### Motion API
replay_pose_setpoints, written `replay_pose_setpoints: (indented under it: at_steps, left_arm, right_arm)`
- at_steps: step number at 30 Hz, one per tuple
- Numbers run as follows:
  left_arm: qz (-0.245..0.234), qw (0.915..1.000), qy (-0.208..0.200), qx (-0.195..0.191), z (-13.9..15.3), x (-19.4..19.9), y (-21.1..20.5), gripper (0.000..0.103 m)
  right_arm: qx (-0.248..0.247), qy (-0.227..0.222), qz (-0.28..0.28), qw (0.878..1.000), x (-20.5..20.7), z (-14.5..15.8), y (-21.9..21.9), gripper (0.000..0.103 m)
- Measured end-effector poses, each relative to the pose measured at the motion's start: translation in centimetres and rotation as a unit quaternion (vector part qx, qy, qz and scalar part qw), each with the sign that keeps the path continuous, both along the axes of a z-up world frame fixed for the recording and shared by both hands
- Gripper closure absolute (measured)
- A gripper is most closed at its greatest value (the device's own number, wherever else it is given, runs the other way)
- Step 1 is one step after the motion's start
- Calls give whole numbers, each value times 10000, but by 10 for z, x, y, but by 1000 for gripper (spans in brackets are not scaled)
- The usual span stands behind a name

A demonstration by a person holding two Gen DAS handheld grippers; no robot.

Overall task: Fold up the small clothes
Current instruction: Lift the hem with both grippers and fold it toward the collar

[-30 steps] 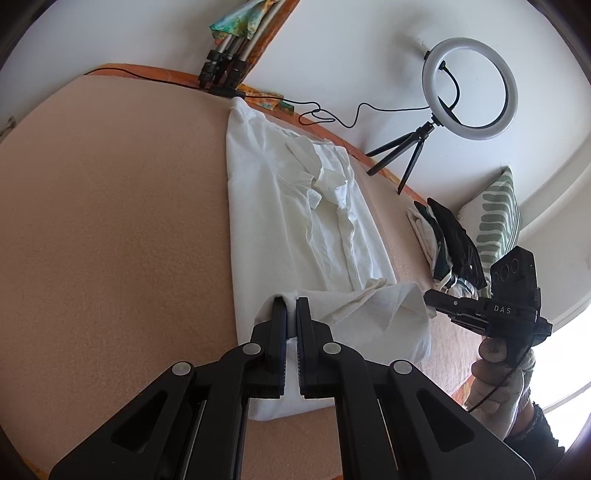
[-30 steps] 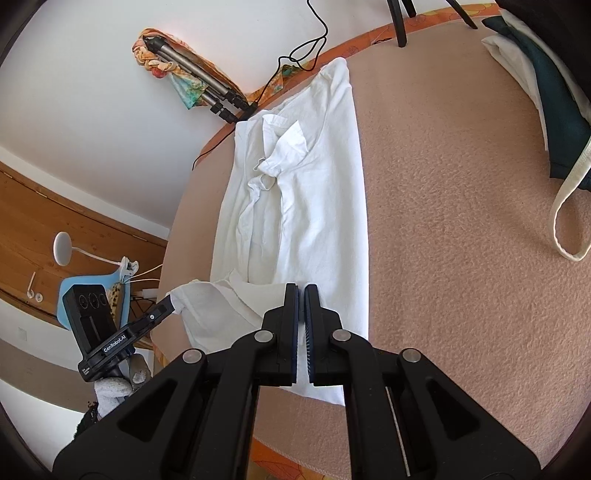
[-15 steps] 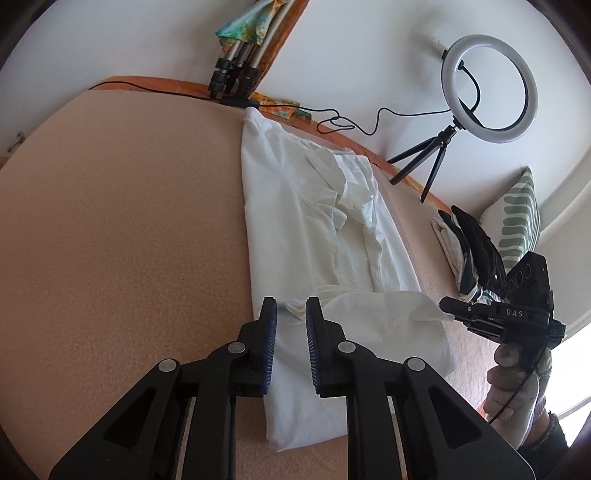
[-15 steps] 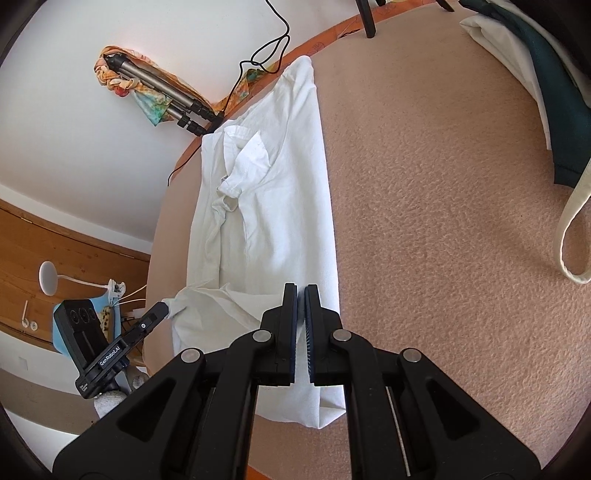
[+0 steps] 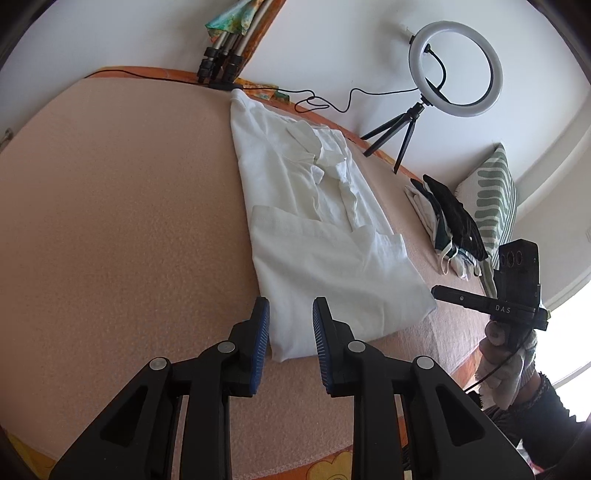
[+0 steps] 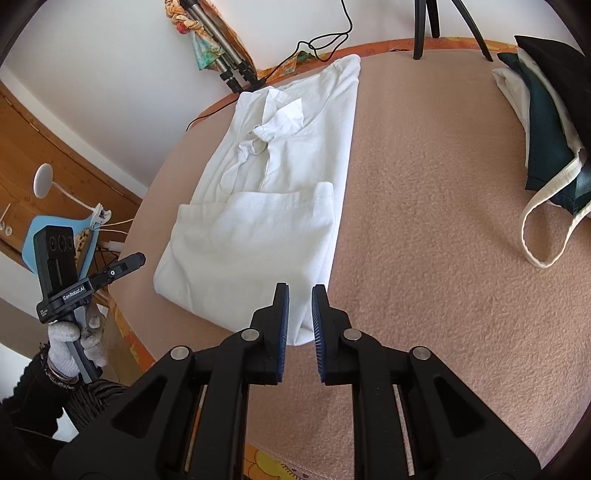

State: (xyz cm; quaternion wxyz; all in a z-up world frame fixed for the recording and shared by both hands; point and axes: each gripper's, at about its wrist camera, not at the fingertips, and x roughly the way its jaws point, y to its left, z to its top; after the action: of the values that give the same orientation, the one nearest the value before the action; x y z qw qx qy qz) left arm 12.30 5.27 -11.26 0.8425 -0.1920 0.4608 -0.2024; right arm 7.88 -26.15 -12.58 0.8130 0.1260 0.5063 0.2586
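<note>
Both my left gripper (image 5: 290,314) and right gripper (image 6: 299,300) are opening, empty, above the folded white shirt (image 5: 332,258).

A ring light (image 5: 456,68) on a tripod stands far ahead; a striped cushion (image 5: 491,195) and dark bag (image 6: 546,140) lie rightward.

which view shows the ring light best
Left wrist: the whole ring light shows, hoop and tripod, standing at the wall beyond the shirt. Right wrist catches only its tripod legs at the top edge.
</note>
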Motion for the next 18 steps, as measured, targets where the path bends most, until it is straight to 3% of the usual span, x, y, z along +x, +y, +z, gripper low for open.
replay_pose_setpoints:
  at_steps: [3,7,14,15,17,18]
  left_arm:
    - [-43,9999,106,-25,-5,-4,0,78]
    - [-31,9996,234,-170,-11,-5,-3,78]
    - [-199,9992,313,-117,-19,-7,-12,81]
    - [-235,9992,312,-58,-19,-8,-14,81]
    - [-275,9992,286,15,-19,-9,-16,95]
    - [-276,9993,254,-8,-18,-9,-16,99]
  right_arm:
    - [212,105,155,9996,-7,-9,-3,87]
    - [149,-42,232,9996,-11,-10,1,75]
    - [213,-86,294,9993,-8,-13,8,75]
    - [201,-83,303,9993,-8,-14,10,75]
    - [263,-27,322,9991,-7,-15,11,89]
    - [305,17,318,9990,-7,-16,11,91]
